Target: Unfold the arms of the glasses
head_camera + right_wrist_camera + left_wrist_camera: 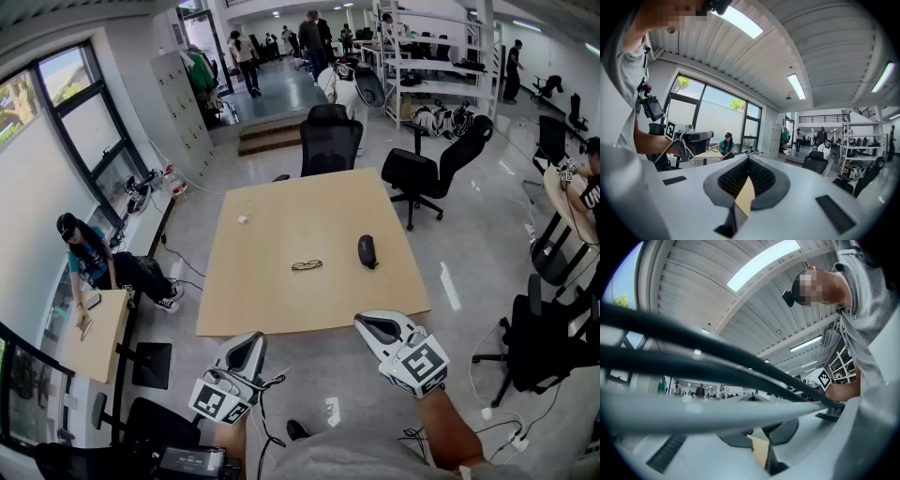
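A pair of dark-framed glasses [307,265] lies near the middle of the light wooden table [272,300]; it is too small here to tell how its arms stand. Both grippers hang over the floor, short of the table's near edge and well apart from the glasses. My left gripper [249,345] sits at the lower left with its jaws together. My right gripper [376,327] is at the lower right, jaws also together. In the right gripper view the right gripper [748,174] shows only a thin sliver of table between its black pads [765,178]. The left gripper [757,439] looks the same, with cables across the left gripper view.
A black glasses case [367,251] lies right of the glasses, and a small white object [243,218] sits at the table's far left. Black office chairs [330,141] [436,169] stand beyond the table. A small side desk [94,337] with a seated person [89,258] is on the left.
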### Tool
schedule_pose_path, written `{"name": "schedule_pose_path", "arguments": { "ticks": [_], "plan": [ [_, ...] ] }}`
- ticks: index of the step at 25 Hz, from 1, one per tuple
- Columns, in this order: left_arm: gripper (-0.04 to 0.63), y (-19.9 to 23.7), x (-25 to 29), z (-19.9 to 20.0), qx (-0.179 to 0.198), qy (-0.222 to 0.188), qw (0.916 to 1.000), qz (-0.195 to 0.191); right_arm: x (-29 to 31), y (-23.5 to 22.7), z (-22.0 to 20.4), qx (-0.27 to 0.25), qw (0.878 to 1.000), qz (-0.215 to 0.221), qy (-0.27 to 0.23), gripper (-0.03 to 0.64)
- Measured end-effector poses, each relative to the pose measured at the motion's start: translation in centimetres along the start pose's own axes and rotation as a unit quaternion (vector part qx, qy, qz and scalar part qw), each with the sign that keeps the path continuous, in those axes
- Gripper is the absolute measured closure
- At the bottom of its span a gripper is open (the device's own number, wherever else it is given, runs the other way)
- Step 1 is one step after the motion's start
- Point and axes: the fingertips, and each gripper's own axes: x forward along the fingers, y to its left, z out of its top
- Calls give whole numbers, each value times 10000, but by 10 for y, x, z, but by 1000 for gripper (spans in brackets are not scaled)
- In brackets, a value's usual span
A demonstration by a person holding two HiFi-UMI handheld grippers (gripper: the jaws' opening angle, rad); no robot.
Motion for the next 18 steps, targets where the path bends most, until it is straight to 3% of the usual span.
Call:
{"name": "schedule_pose_path", "arguments": {
  "ticks": [18],
  "plan": [
    [589, 120, -32, -9, -42, 88, 9997, -207, 109, 29, 22, 258, 9989, -360, -141, 607]
  ]
}}
